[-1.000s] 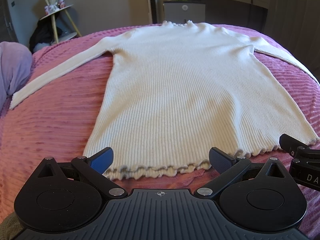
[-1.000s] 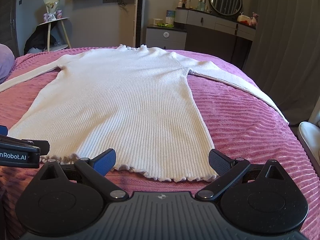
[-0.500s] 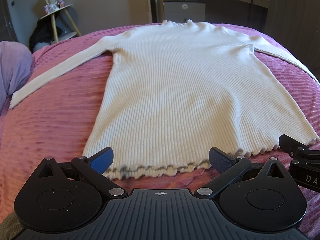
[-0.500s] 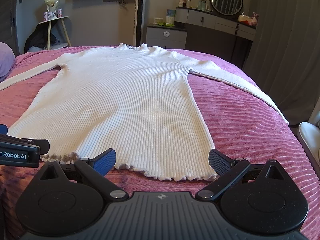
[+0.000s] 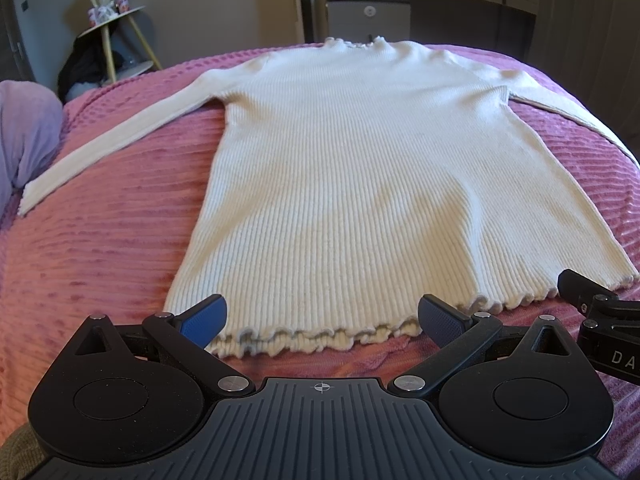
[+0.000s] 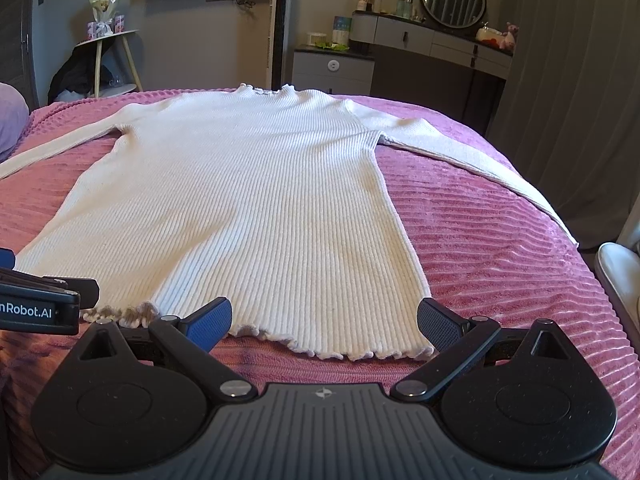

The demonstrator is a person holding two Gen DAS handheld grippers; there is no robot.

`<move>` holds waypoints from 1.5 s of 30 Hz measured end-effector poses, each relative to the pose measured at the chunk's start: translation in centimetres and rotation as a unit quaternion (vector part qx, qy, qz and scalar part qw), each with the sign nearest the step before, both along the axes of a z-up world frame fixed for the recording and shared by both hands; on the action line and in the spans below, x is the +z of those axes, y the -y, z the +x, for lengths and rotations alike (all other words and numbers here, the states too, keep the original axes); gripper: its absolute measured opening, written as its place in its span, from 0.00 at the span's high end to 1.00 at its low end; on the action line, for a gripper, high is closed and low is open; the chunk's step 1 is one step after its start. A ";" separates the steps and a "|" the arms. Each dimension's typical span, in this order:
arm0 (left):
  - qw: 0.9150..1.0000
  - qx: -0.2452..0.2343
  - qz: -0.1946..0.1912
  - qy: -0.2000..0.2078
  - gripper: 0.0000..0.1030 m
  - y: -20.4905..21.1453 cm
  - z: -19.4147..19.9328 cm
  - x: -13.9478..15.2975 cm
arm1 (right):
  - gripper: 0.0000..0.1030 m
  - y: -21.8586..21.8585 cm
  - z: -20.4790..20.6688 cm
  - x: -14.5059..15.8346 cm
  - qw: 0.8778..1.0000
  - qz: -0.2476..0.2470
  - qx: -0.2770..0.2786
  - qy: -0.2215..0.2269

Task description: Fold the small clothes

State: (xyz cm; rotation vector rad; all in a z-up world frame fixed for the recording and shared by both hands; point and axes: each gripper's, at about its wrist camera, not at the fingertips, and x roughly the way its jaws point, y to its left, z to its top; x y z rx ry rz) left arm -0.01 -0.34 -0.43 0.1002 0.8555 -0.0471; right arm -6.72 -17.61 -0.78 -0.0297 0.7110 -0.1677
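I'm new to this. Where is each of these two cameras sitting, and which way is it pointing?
Left wrist view: on the left gripper, low at the sweater's frilled hem, facing up the bed; its own open fingers show, and part of the right gripper at the right edge.
Right wrist view: on the right gripper, near the hem's right corner, facing the same way; its open fingers show, with the left gripper at the left edge.
Shared: sweater, bed, small round table, grey cabinet.
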 end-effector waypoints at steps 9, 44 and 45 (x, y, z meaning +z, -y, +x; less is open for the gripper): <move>1.000 0.001 0.001 -0.003 0.00 0.0 0.0 -0.1 | 0.04 0.0 0.0 0.0 1.000 0.000 0.000 0.000; 1.000 -0.001 0.001 -0.007 0.00 0.1 0.0 -0.1 | 0.04 0.5 0.2 -0.1 1.000 0.011 -0.009 -0.009; 1.000 -0.001 0.000 -0.007 0.00 0.1 0.0 -0.1 | 0.04 0.5 0.2 -0.1 1.000 0.011 -0.009 -0.009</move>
